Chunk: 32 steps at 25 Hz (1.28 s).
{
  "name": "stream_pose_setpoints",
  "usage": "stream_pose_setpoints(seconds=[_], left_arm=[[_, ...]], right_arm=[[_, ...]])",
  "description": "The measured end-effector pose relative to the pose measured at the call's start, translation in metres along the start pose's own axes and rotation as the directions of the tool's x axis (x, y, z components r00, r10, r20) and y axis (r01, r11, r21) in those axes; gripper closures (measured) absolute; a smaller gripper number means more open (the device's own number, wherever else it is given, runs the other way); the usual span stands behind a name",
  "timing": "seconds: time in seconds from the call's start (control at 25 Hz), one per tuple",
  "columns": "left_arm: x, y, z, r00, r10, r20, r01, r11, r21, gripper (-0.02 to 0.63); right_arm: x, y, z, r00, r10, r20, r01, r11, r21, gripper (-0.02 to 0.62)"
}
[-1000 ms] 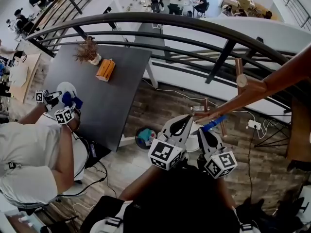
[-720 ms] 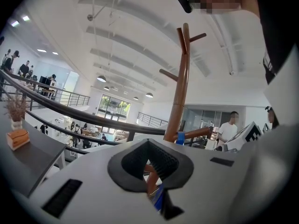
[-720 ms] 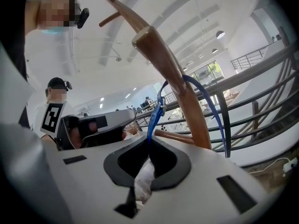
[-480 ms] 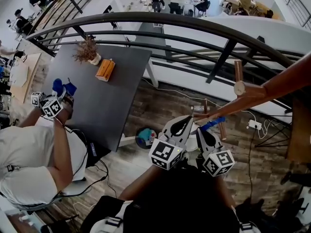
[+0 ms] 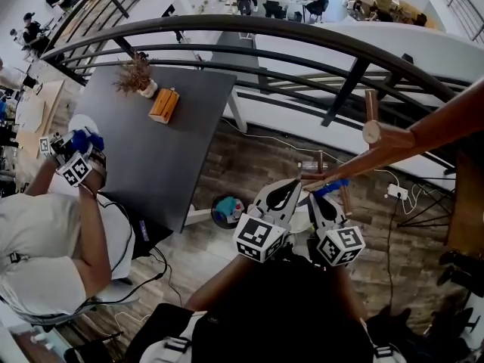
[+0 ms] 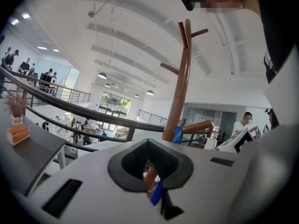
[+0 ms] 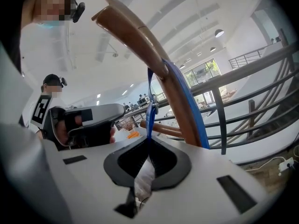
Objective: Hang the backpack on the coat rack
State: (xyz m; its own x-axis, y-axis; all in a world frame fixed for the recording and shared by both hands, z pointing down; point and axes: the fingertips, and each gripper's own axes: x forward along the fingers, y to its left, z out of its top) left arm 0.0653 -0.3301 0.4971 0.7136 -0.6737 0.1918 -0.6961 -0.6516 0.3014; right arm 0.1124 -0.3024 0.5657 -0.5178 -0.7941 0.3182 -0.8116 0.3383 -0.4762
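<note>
The brown wooden coat rack [image 5: 423,131] leans in from the right, and its pole [image 6: 180,92] stands just past my jaws. A blue backpack strap [image 5: 333,184] lies looped over one peg [image 7: 187,101]. My right gripper [image 5: 321,203] is shut on this strap and a fold of white fabric [image 7: 142,181], straight under the peg. My left gripper [image 5: 286,190] sits beside it, jaws shut with a bit of blue strap [image 6: 156,192] between the tips. The backpack's body is hidden below the grippers.
A curved black railing [image 5: 302,32] runs behind the rack, with a drop to a lower floor beyond. To the left are a dark table [image 5: 151,150] with an orange box [image 5: 164,105] and a dried plant [image 5: 138,78]. A second person [image 5: 45,240] holds grippers there. A bin [image 5: 227,212] stands on the floor.
The person at the left has swung their grippers leftwards to the table's edge. My right gripper has sunk slightly with the strap. My left gripper has stayed in place.
</note>
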Motion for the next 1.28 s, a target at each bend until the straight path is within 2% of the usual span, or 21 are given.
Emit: stream_pose_setpoints(seconds=[0.52, 1.28], left_arm=[[-0.003, -0.009, -0.008, 1.0, -0.003, -0.004, 0.003, 1.0, 0.003, 0.598], [-0.017, -0.01, -0.006, 1.0, 0.006, 0.01, -0.006, 1.0, 0.003, 0.598]], right_arm=[[-0.002, -0.016, -0.004, 0.999, -0.033, -0.014, 0.032, 0.999, -0.036, 0.571], [-0.002, -0.013, -0.006, 0.999, -0.033, -0.04, 0.03, 0.997, -0.069, 0.565]])
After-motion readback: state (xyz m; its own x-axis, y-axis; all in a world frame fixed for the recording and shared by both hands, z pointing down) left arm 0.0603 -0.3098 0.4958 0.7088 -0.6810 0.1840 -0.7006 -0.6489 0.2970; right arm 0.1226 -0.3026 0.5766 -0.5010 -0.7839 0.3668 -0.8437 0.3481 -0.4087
